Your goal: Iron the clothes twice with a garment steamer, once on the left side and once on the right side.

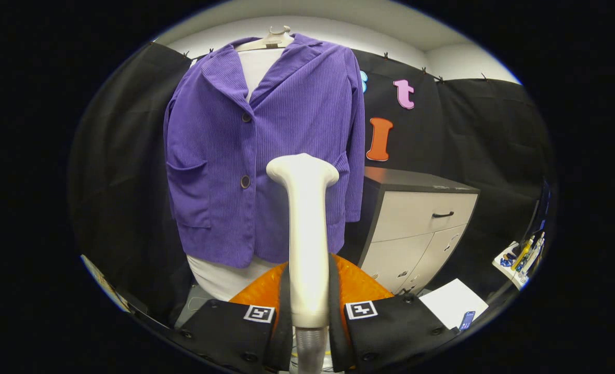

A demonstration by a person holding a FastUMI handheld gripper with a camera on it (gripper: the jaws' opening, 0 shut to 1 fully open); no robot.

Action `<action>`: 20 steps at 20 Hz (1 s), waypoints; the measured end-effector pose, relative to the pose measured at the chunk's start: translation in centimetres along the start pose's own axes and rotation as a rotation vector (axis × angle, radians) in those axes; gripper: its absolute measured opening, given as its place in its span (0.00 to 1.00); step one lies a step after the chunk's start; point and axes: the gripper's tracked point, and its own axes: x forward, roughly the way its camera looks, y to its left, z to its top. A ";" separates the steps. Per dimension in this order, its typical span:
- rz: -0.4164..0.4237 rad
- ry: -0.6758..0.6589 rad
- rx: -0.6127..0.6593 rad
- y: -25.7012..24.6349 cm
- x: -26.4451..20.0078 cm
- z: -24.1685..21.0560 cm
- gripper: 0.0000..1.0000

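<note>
Black cloth lines the booth behind a purple jacket that hangs on a pale hanger over a white form. Right of the jacket stands a cabinet with a dark top, pale drawer fronts and dark handles. The gripper is clamped on the steamer, both fingers pressing on its white handle, which rises upright between them. The steamer's wide head faces the jacket's lower front, right of the lower button; I cannot tell whether it touches. A white sheet and a phone lie beyond the right finger.
</note>
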 end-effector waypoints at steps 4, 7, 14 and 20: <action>0.003 0.064 0.004 -0.1 0.5 -2.6 0.36; 0.006 0.087 0.009 -0.1 0.6 -3.6 0.37; 0.004 0.053 0.041 -0.4 -0.2 -1.7 0.36; -0.029 -0.047 0.026 -1.5 -1.6 3.3 0.36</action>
